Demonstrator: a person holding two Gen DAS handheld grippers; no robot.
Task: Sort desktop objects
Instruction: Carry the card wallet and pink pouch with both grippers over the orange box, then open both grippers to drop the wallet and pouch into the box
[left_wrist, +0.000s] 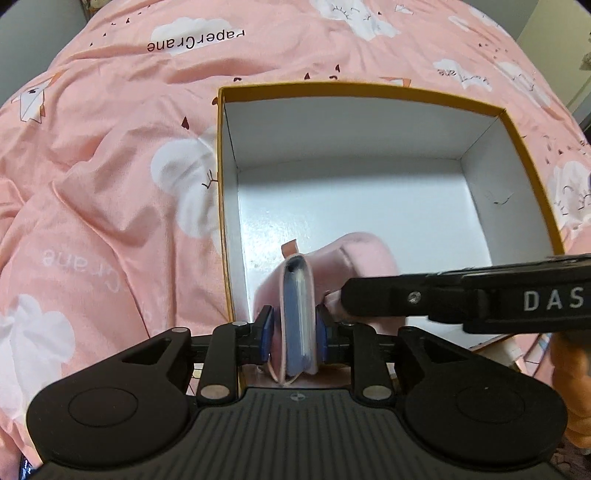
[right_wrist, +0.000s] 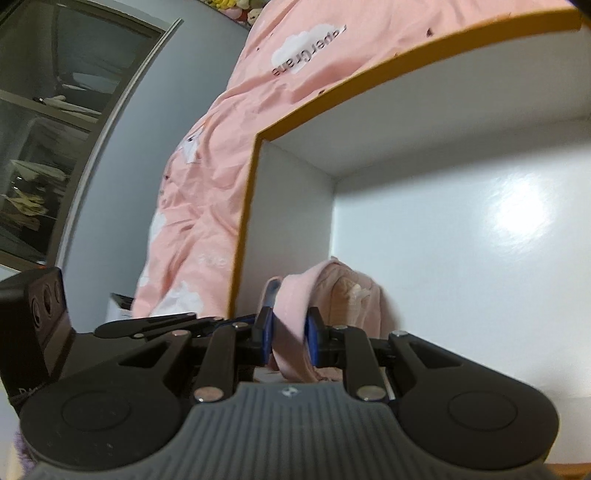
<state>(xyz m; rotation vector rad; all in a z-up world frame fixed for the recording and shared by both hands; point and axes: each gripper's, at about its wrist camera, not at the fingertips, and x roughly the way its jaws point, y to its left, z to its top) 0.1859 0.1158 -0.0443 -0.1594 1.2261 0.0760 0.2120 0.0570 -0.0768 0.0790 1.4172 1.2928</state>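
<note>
A pink card wallet (left_wrist: 297, 314) with blue inner sleeves stands on edge between the blue pads of my left gripper (left_wrist: 295, 328), which is shut on it over the near edge of an open white box with a yellow rim (left_wrist: 369, 90). My right gripper (right_wrist: 288, 332) is shut on a pink fabric pouch (right_wrist: 347, 291) that hangs into the box. The pouch also shows in the left wrist view (left_wrist: 365, 254), beside the wallet, with the right gripper's black finger (left_wrist: 373, 301) reaching in from the right.
The box sits on a rumpled pink bedspread (left_wrist: 110, 166) with white clouds and "PaperCrane" print. The box floor (left_wrist: 351, 206) is bare and glossy. A glass-door cabinet (right_wrist: 40, 147) and grey wall (right_wrist: 122, 177) stand to the left in the right wrist view.
</note>
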